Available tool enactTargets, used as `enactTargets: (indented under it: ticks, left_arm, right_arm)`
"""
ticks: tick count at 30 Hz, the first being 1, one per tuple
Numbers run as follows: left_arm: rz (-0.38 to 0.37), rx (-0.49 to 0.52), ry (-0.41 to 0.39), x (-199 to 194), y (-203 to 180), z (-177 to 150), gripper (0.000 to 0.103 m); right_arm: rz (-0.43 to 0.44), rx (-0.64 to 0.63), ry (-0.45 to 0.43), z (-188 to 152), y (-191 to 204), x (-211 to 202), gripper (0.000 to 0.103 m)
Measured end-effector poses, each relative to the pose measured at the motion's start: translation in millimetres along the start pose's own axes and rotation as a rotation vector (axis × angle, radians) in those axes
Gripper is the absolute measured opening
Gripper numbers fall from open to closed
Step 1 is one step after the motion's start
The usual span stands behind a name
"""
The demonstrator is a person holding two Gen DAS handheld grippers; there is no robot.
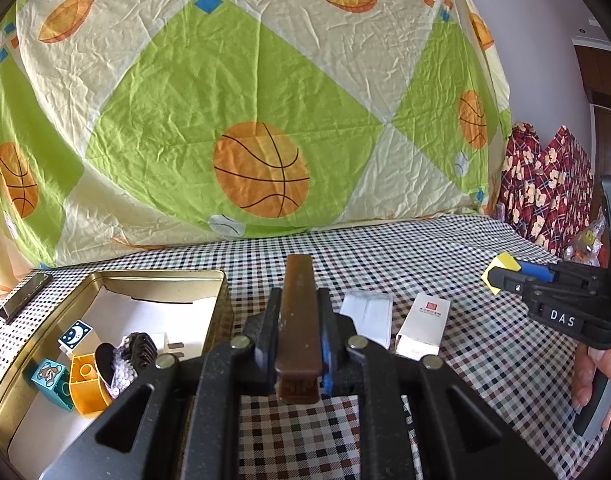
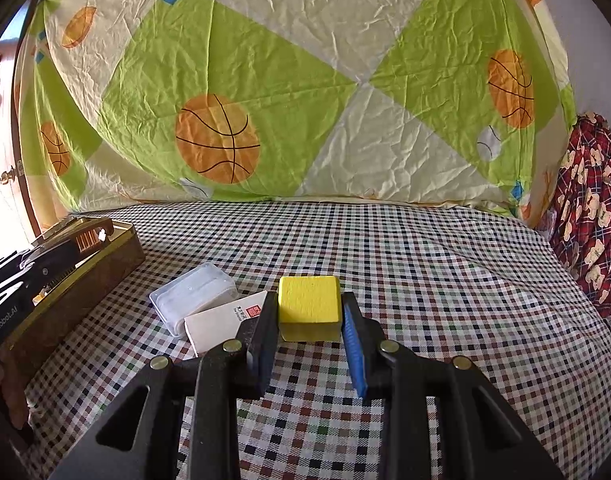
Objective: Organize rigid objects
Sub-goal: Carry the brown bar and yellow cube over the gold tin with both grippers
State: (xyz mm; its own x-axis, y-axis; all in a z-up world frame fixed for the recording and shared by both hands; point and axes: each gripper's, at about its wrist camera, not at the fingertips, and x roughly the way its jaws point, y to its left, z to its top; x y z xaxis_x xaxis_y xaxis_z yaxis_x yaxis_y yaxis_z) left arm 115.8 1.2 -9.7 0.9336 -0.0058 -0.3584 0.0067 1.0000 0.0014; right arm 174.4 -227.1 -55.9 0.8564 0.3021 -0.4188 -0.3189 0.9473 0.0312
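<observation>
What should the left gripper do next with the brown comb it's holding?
Probably swing the left gripper, shut on the brown comb, left over the open gold tin and lower it. Blocks already lie inside, and the tin sits just beside the gripper.

Your left wrist camera sits low behind its claw (image 1: 299, 344), facing the basketball-print sheet (image 1: 245, 92), gold tin (image 1: 37, 340) close at left. Your right wrist camera faces likewise. Both share the checked table (image 2: 425, 264) and white carton (image 1: 423, 326).
</observation>
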Motion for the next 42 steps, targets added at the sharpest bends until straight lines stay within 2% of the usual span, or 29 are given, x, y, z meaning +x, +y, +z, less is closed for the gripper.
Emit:
enactTargets:
  ticks: [27, 42]
  left_arm:
    - [0.021, -0.016, -0.065, -22.7, 4.6, -5.0, 0.014]
    - [0.010, -0.026, -0.072, -45.9, 6.5, -12.5, 0.014]
  right_arm:
    - [-0.014, -0.015, -0.162, -3.0, 2.9, -30.5, 0.032]
    - [0.054, -0.047, -0.158, -4.8, 29.1, -34.3, 0.033]
